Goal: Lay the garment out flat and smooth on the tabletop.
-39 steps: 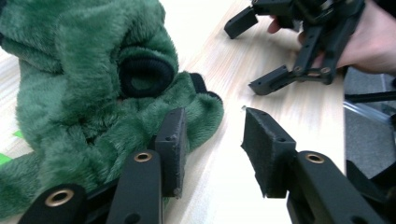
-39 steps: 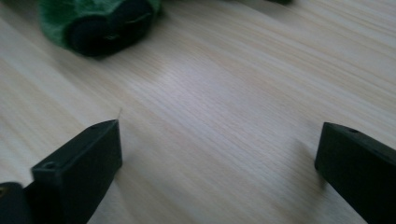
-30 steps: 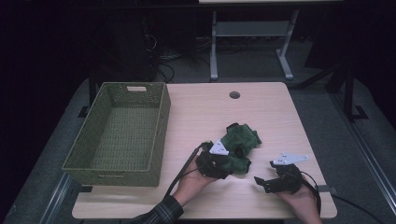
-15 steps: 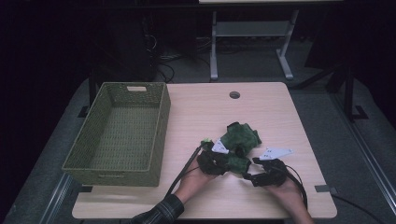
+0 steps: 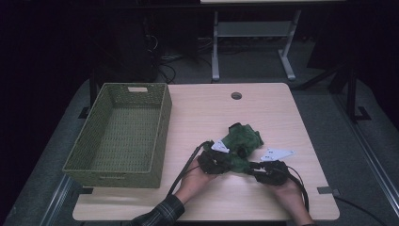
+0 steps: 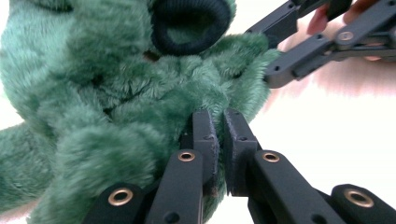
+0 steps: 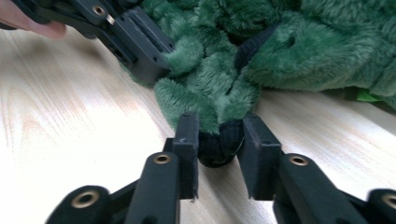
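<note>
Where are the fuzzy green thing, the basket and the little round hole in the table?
fuzzy green garment (image 5: pixel 242 136), high view, its upper fold.
basket (image 5: pixel 162 120), high view, its right wall.
table hole (image 5: pixel 236 95), high view, its dark middle.

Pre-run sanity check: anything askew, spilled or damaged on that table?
Nothing stands out. The green plush garment lies crumpled on the table between both tools, left tool pinching its fur, right tool around a black cuff. The wicker basket sits square, undamaged.

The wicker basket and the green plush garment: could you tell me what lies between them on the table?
In the high view, bare tabletop separates the wicker basket from the green plush garment; nearer the person, the left gripper's black cable crosses it.
</note>
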Available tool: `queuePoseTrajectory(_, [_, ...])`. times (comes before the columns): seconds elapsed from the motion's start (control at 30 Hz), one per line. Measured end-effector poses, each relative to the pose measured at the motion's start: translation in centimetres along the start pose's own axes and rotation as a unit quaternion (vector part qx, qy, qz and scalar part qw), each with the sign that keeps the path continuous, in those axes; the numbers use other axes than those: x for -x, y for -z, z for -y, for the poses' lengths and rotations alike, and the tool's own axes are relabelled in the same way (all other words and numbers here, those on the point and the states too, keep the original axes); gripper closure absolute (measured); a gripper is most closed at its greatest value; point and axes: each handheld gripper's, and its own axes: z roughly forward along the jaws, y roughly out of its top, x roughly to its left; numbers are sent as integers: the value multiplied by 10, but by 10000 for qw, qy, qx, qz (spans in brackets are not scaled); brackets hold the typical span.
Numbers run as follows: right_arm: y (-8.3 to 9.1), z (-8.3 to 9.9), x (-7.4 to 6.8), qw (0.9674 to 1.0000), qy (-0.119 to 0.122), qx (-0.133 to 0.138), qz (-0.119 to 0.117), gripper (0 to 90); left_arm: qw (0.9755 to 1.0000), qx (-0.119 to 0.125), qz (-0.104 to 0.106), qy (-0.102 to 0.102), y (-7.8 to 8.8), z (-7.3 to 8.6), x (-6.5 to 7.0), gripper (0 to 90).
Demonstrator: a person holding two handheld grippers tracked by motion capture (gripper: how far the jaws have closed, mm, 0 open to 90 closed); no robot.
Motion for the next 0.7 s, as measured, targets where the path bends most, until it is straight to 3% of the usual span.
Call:
queuePoseTrajectory(0.3, [9,-1,1,9999,-2,-31,113,743,9995,303,129,-35,24,-9,7,852])
queuePoseTrajectory(0.5, [18,0,5,9998,14,31,182,747,9984,543,115,50,49,-10,1,852])
queuePoseTrajectory(0.7, [28,3,10,9997,-89,50,229,749,9979,633,79,141,67,-5,-6,852])
